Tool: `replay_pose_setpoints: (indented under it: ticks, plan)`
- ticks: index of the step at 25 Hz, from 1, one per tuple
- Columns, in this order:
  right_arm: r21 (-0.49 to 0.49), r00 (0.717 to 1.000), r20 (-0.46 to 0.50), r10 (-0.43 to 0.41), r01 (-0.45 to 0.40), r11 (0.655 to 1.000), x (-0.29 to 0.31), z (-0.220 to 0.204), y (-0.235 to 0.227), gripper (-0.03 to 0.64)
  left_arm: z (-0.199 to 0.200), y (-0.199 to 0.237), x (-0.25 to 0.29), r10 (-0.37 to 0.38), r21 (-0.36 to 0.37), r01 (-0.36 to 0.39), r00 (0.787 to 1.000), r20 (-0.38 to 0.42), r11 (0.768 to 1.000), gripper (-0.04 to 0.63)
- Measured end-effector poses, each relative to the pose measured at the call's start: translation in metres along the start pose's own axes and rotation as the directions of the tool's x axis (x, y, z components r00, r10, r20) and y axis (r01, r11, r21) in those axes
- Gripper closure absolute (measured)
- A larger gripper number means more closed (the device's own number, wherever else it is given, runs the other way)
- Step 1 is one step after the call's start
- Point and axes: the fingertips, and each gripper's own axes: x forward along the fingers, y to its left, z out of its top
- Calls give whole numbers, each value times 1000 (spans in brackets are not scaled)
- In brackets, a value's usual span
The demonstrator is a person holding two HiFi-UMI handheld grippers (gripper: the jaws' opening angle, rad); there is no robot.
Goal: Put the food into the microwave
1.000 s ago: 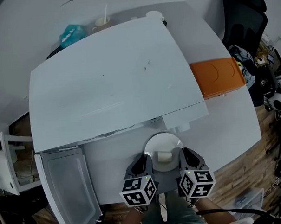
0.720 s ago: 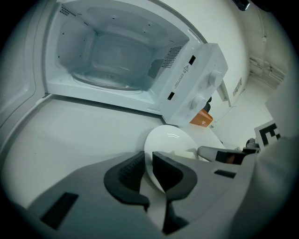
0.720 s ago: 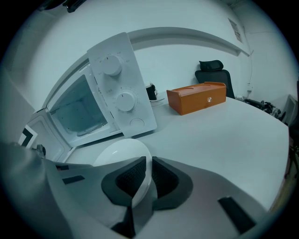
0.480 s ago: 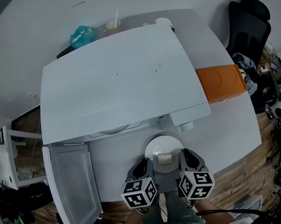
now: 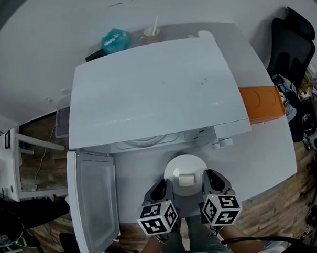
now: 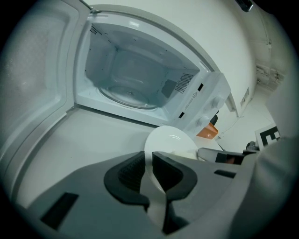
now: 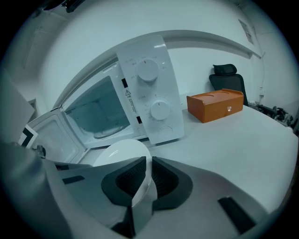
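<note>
Nearest, the left gripper [image 5: 165, 187] and right gripper [image 5: 210, 181] each have their jaws narrowed onto opposite rims of the white plate [image 5: 185, 166]. The pale block of food [image 5: 186, 178] lies on it, just short of the microwave [image 5: 157, 92]. Over the last second the plate has kept its place between the grippers while the microwave and its open door [image 5: 96, 199], swung out at the left, have slid rightward in the head view. The plate therefore now faces the open cavity more squarely, and I judge only the push inward remains. Far right, an orange box [image 5: 262, 104] stands beside the microwave.
</note>
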Motion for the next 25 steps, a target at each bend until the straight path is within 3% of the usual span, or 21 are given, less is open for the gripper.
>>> replay_pose_setpoints:
  ticks: [9,25]
  plan:
    - [-53,998,1,68,-68,996,6,10,45,568,19,30,-27,53,-20,-52,997,62,998,546]
    - [-86,992,25,120,-118,989,12,30,97,567,47,64,-56,81,-62,-73,988,132,995,547]
